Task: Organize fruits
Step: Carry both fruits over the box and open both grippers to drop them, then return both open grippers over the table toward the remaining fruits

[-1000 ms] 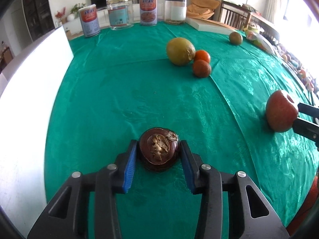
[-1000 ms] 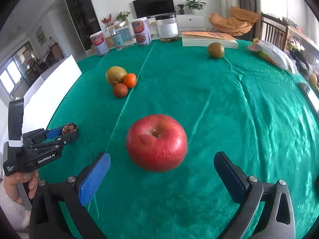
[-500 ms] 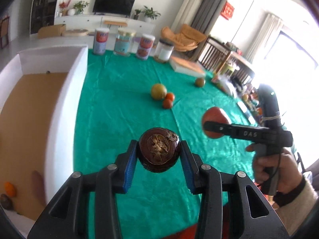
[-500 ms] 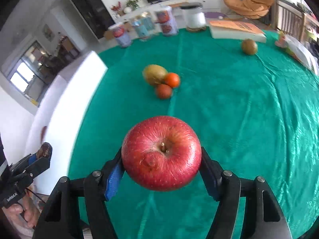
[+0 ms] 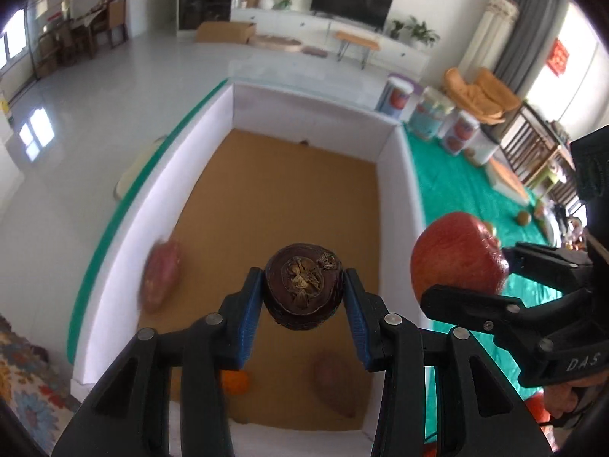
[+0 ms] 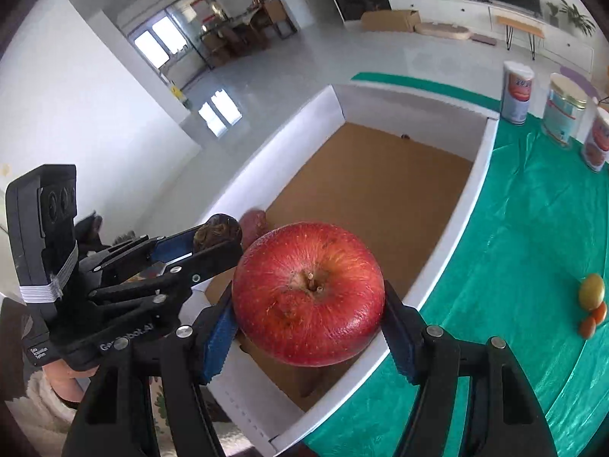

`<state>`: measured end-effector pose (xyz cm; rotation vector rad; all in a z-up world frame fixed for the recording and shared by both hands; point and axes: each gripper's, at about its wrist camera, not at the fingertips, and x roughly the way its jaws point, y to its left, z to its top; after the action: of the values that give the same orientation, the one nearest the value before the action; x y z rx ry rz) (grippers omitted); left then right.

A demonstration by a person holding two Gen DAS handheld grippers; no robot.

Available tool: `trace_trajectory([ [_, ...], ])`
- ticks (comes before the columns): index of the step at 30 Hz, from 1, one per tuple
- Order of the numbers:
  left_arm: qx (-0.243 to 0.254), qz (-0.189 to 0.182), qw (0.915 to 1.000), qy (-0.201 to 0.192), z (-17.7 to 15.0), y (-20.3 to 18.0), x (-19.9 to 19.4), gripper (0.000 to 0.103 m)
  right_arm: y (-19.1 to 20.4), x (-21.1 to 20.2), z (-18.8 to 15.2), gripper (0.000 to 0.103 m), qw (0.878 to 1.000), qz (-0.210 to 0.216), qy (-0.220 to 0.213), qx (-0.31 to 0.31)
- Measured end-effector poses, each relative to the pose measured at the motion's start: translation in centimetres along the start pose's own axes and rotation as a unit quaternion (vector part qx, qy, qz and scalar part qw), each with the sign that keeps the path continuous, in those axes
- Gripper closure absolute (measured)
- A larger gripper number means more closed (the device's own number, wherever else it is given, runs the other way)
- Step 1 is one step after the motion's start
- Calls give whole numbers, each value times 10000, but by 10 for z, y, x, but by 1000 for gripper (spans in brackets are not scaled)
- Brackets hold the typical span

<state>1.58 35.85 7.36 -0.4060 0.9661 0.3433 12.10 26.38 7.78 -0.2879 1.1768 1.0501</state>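
Note:
My left gripper (image 5: 303, 295) is shut on a small dark brown round fruit (image 5: 303, 285) and holds it in the air above the brown floor of a white-walled box (image 5: 399, 160). My right gripper (image 6: 308, 318) is shut on a large red apple (image 6: 308, 297), hanging over the box's near right wall (image 6: 472, 190). The two grippers are close side by side. In the left wrist view the apple (image 5: 458, 257) shows at the right. In the right wrist view the dark fruit (image 6: 219, 230) shows at the left.
In the box lie a reddish oblong fruit (image 5: 160, 274), an orange (image 5: 236, 381) and another reddish one (image 5: 335, 381). On the green tablecloth (image 6: 533, 228) sit a yellow-green fruit (image 6: 591, 285), two small oranges (image 6: 593, 320) and several cans (image 6: 515, 91).
The right gripper closed on the apple and lifted it off the cloth. Both grippers then carried their fruits up and left, from over the green table to above the white box.

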Motion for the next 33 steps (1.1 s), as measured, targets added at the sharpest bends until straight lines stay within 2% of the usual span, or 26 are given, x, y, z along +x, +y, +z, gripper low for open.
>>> trace_trajectory([
  [5,-445,160,9961,744,-12,36,63,60,0,66,1,34,9950,-678,596,-432],
  [9,-707,210,9907,1143,-19,56,89,60,9,90,-4,34,9885,-1090,662,-811],
  [12,-800,177,9864,1422,-20,60,101,60,15,105,-7,34,9847,-1169,811,-1009],
  [13,-763,207,9855,1504,-20,58,104,56,17,111,-8,34,9831,-1185,889,-1071],
  [15,-702,215,9850,1558,-20,54,108,38,19,117,-8,34,9805,-1212,1008,-1176],
  [16,-683,240,9855,1532,-21,52,107,25,19,117,-7,33,9797,-1236,1003,-1221],
  [19,-783,271,9893,1201,-15,47,91,23,19,99,1,33,9831,-1162,699,-1232],
  [22,-687,285,9964,407,-3,31,46,22,17,49,8,31,9867,-1107,201,-1176],
  [24,-527,228,9982,-182,2,10,12,17,11,7,9,25,9868,-1083,-282,-1170],
  [26,-249,108,9972,-699,3,-19,-18,12,-2,-35,0,13,9843,-1174,-744,-1085],
  [28,137,-126,9942,-1061,-6,-59,-38,10,-23,-67,-19,9,9801,-1355,-1124,-921],
  [31,697,-192,9887,-1314,-27,-117,-46,10,-73,-97,-69,0,9767,-1416,-1560,-406],
  [33,1077,-787,9840,-1181,-46,-158,-39,7,-119,-105,-115,0,9717,-1671,-1653,234],
])
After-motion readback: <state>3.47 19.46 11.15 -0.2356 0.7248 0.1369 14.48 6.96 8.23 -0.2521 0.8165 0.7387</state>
